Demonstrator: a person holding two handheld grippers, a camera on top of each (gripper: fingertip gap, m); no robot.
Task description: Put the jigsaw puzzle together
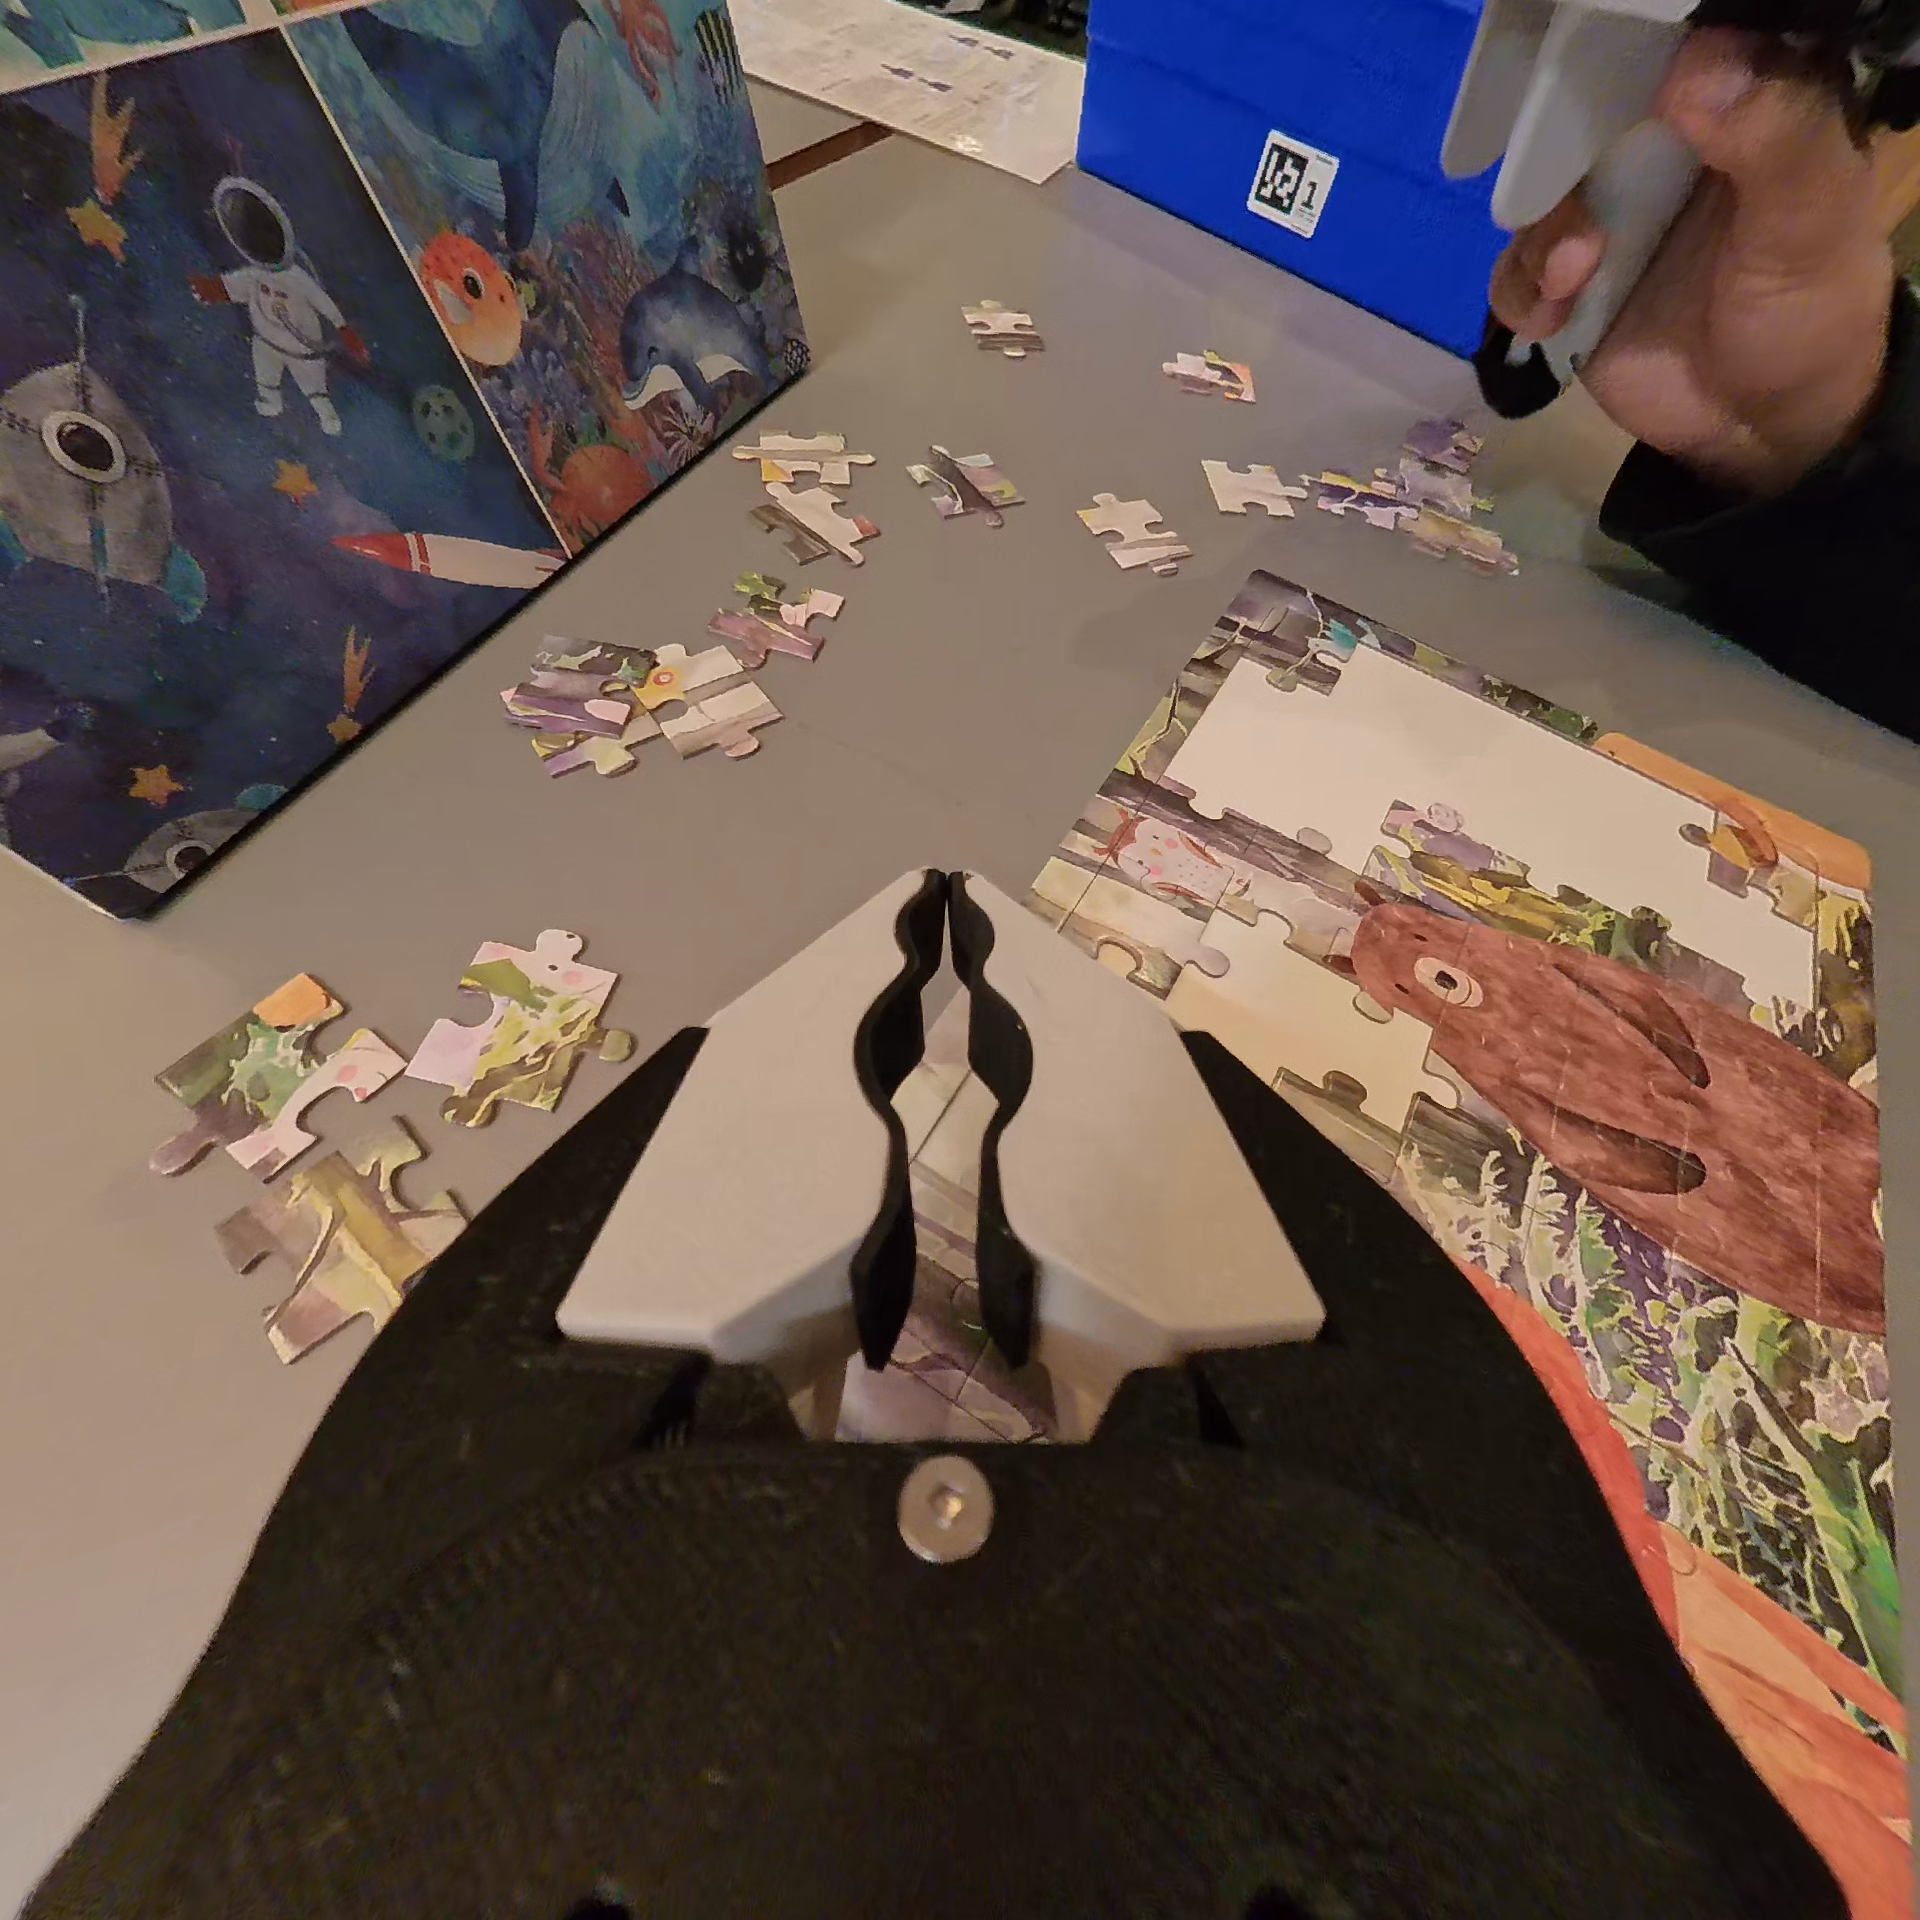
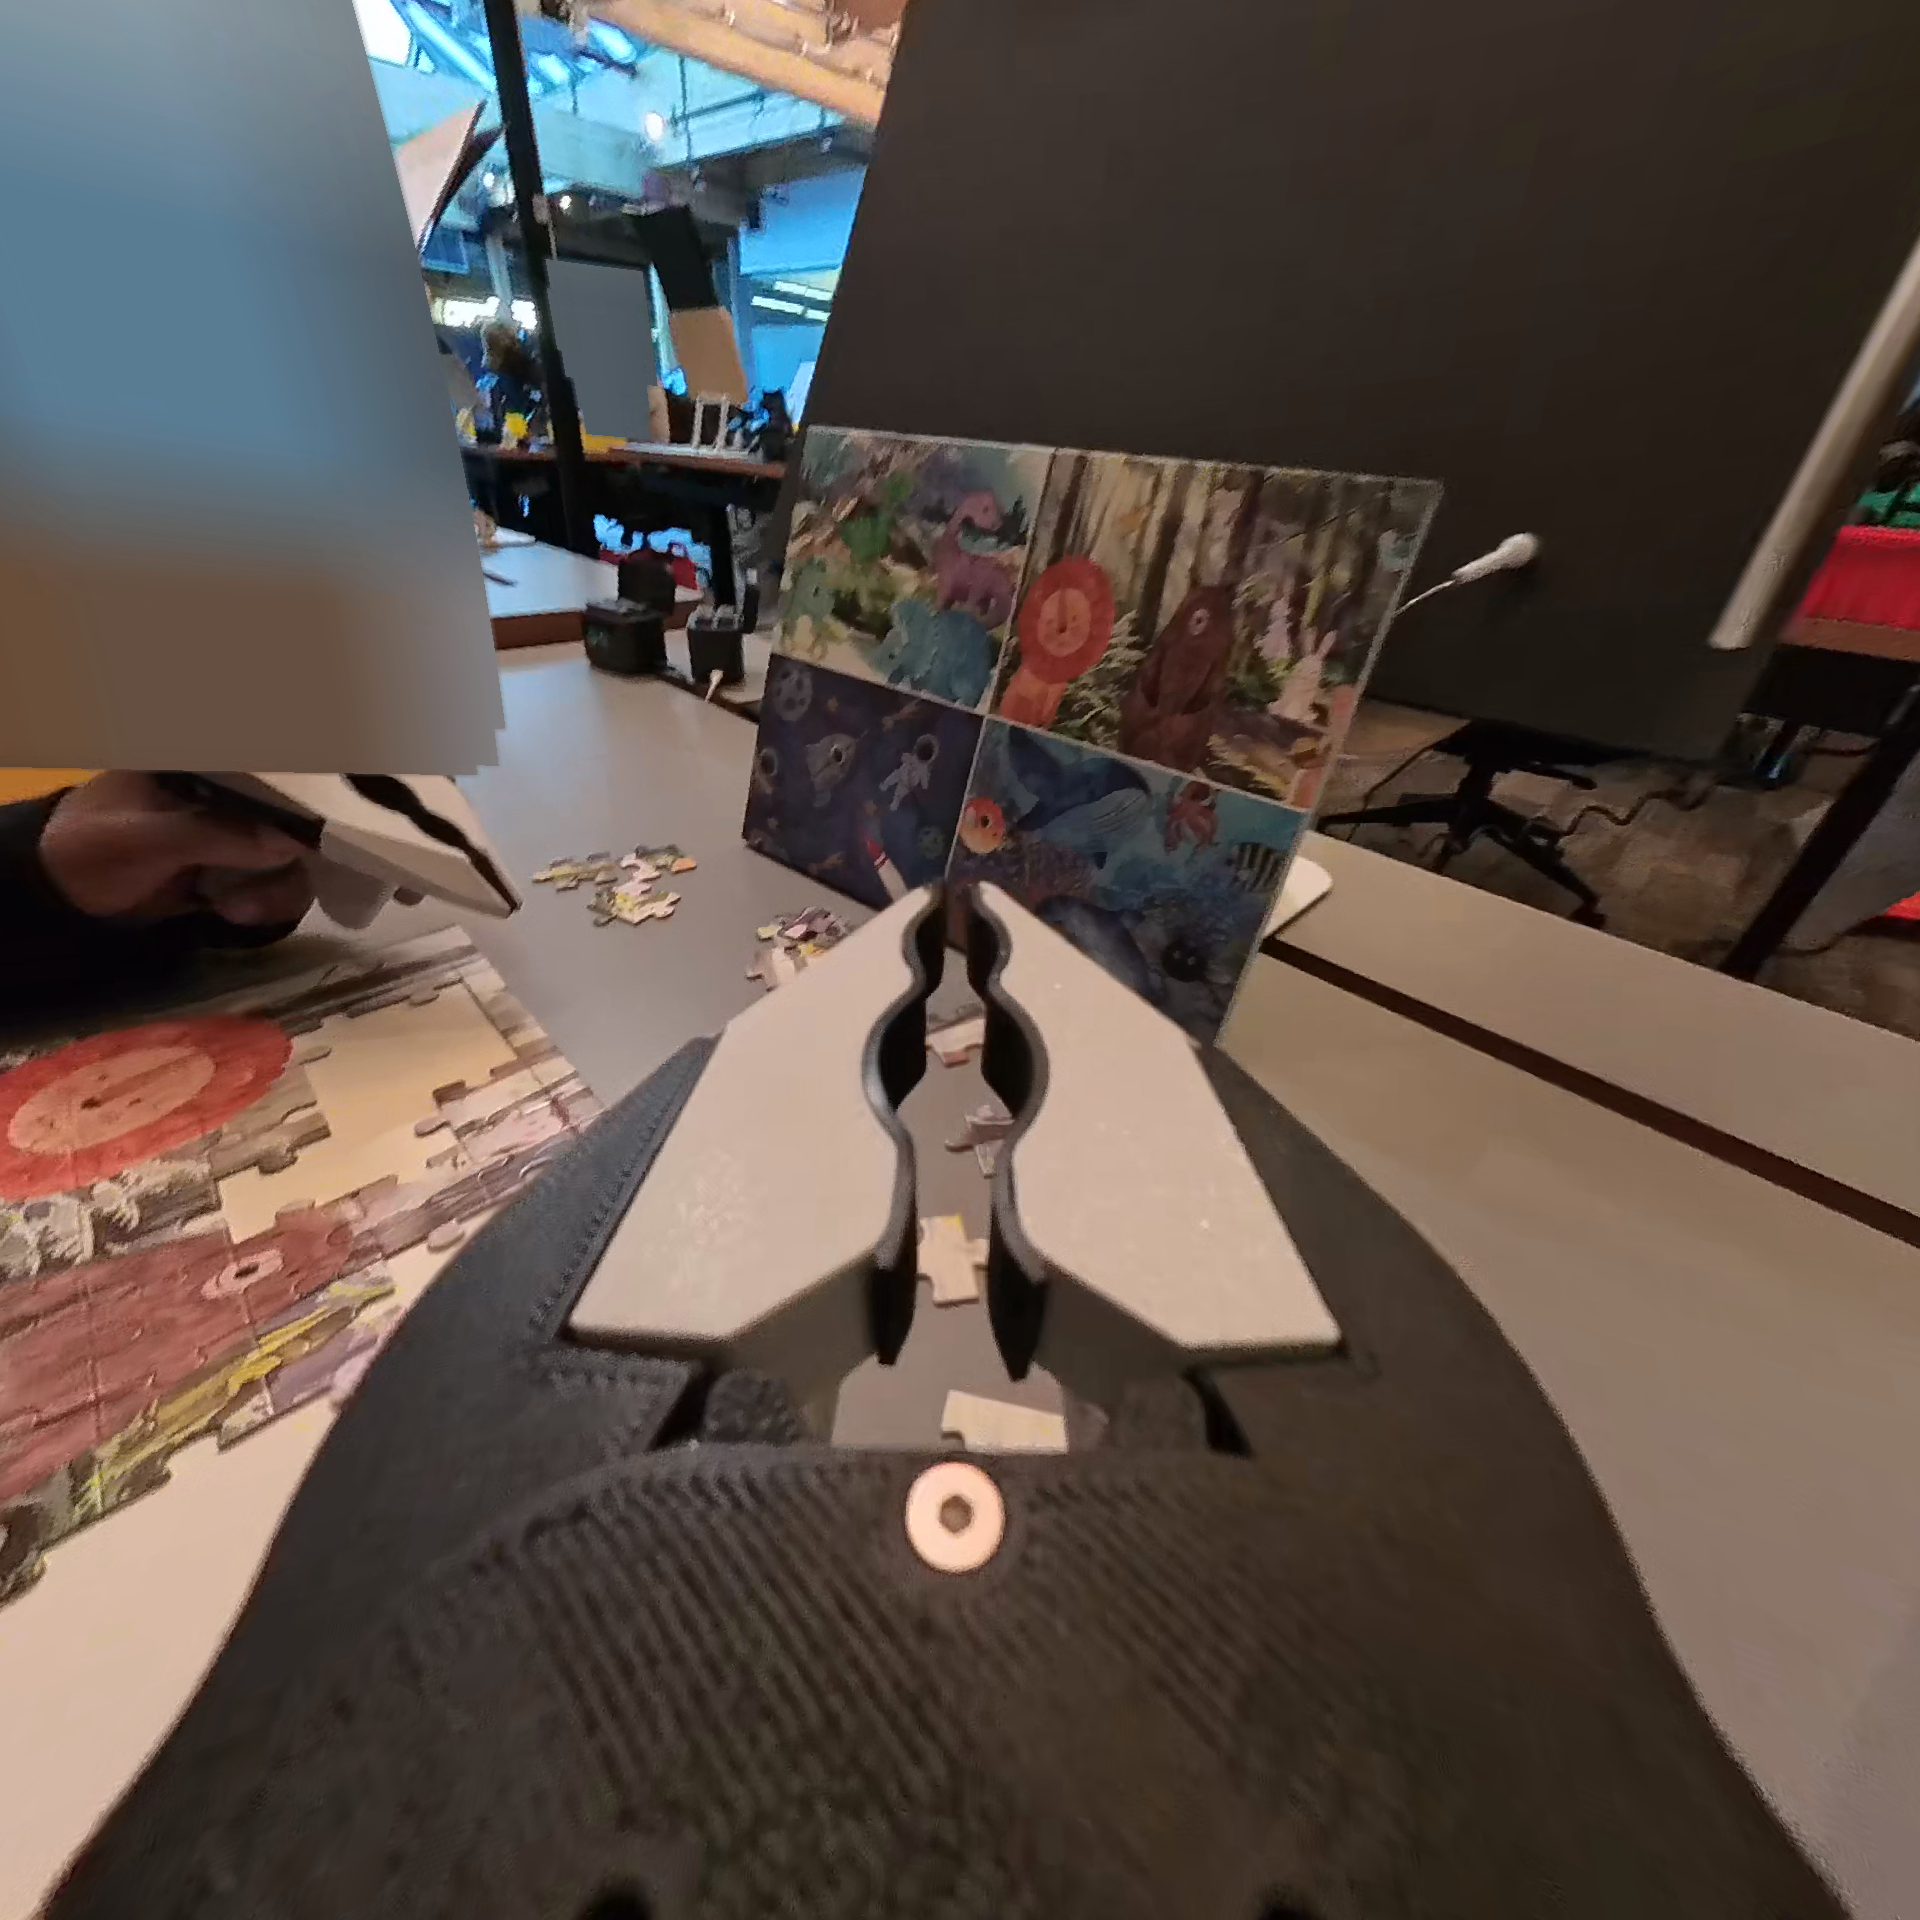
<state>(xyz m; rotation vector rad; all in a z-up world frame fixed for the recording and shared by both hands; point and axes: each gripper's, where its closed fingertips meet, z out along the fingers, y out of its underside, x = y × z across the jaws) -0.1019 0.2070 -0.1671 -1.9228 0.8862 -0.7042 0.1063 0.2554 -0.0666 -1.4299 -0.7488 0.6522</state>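
1. Left wrist view: the left claw (image 1: 948,881) is clenched, its wavy black pads meeting at the tips with nothing pinched between them, and it hovers over the near-left corner of the jigsaw puzzle (image 1: 1507,1039).
2. That puzzle lies flat on the grey worktop (image 1: 935,727) to the right. Its border and a brown bear are joined up, while a pale bare patch shows in the middle and far part.
3. Loose pieces (image 1: 644,696) of thin card with knobbed edges lie scattered: a cluster just left of the claw, more ahead, and a few toward the far right.
4. A picture box (image 1: 312,416) with a space scene and a sea scene stands at the far left, and a blue box (image 1: 1299,135) sits at the far edge.
5. The right claw (image 1: 1507,384), held in a hand (image 1: 1745,301), hangs above the far-right pieces. Open grey worktop lies between the box and the puzzle.
6. Right wrist view: the right claw (image 2: 954,891) is nearly clenched, a narrow slit left between its tips, and it grips nothing.
7. The puzzle (image 2: 208,1195) lies at the left, showing an orange lion and the bear, with a jagged unfinished edge.
8. The picture box (image 2: 1039,707) stands upright straight ahead, loose pieces (image 2: 623,883) before it. The left claw (image 2: 509,909) points down over the puzzle's far edge. Bare worktop (image 2: 1558,1299) spreads to the right.
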